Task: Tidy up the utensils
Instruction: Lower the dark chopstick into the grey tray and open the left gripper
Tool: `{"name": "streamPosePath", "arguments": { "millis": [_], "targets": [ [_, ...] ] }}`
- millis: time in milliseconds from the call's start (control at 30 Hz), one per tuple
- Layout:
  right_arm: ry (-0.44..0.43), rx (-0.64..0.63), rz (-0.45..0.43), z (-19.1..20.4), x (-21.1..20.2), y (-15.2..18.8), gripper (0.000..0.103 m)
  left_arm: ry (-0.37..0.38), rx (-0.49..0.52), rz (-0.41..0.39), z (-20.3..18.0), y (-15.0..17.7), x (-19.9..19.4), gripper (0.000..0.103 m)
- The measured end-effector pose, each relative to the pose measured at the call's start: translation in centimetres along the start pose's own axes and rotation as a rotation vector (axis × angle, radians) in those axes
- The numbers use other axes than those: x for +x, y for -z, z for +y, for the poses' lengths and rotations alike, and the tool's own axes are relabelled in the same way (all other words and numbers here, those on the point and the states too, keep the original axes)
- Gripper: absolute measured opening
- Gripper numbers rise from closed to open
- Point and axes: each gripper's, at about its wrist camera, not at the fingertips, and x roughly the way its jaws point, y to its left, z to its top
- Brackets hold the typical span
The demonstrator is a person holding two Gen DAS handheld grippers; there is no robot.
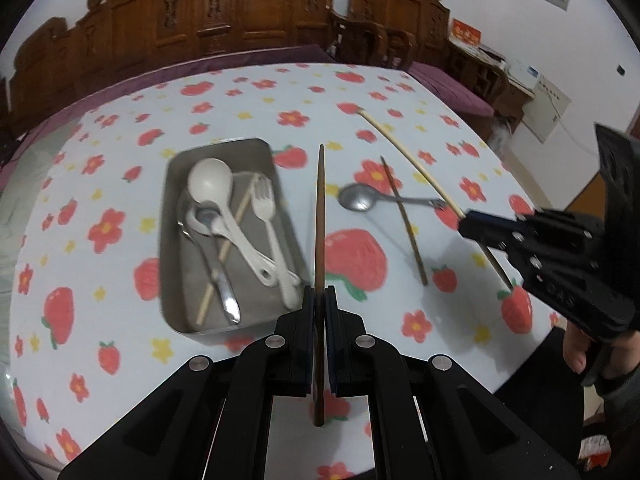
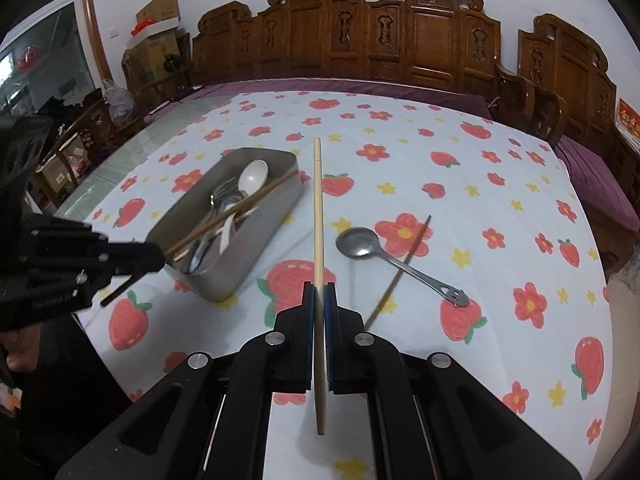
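A metal tray (image 1: pixel 173 184) (image 2: pixel 280 204) on the strawberry tablecloth holds white spoons, a white fork (image 1: pixel 269 216), a metal spoon and a light chopstick. My left gripper (image 1: pixel 319 300) is shut on a dark brown chopstick (image 1: pixel 320 216), held just right of the tray; from the right wrist view that chopstick (image 2: pixel 240 208) reaches over the tray. My right gripper (image 2: pixel 319 296) is shut on a light bamboo chopstick (image 2: pixel 317 208) (image 1: pixel 404 148) above the cloth. A metal spoon (image 1: pixel 360 198) (image 2: pixel 360 242) and another dark chopstick (image 1: pixel 404 220) (image 2: pixel 400 272) lie crossed on the cloth.
The table (image 2: pixel 480 208) is covered by a white cloth with red strawberries and flowers. Carved wooden chairs (image 2: pixel 400 40) and a purple cushioned bench stand behind it. Boxes (image 2: pixel 156 20) are stacked at the far left.
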Motion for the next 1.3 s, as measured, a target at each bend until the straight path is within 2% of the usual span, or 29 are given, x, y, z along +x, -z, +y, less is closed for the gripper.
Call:
{"name": "streamPosePath", "arguments": {
  "millis": [267, 567, 967, 1300],
  "targets": [
    [-0.022, -0.011, 0.000, 1.2, 0.1, -0.8, 0.006, -0.049, -0.059, -0.019, 3.8, -1.4, 0.4, 0.004],
    [-0.028, -0.007, 0.027, 1.8, 1.1, -0.4, 0.006, -0.076, -0.114, 0.008, 7.2, -2.0, 2.9, 0.004],
    [-0.038, 0.001, 0.043, 1.7, 2.0, -0.3, 0.006, -0.093, -0.146, 0.032, 8.8, -2.2, 5.5, 0.004],
    [-0.038, 0.001, 0.047, 1.8, 2.4, -0.4, 0.006, -0.047, -0.081, 0.076, 8.0, -2.1, 6.9, 0.004]
  ]
}}
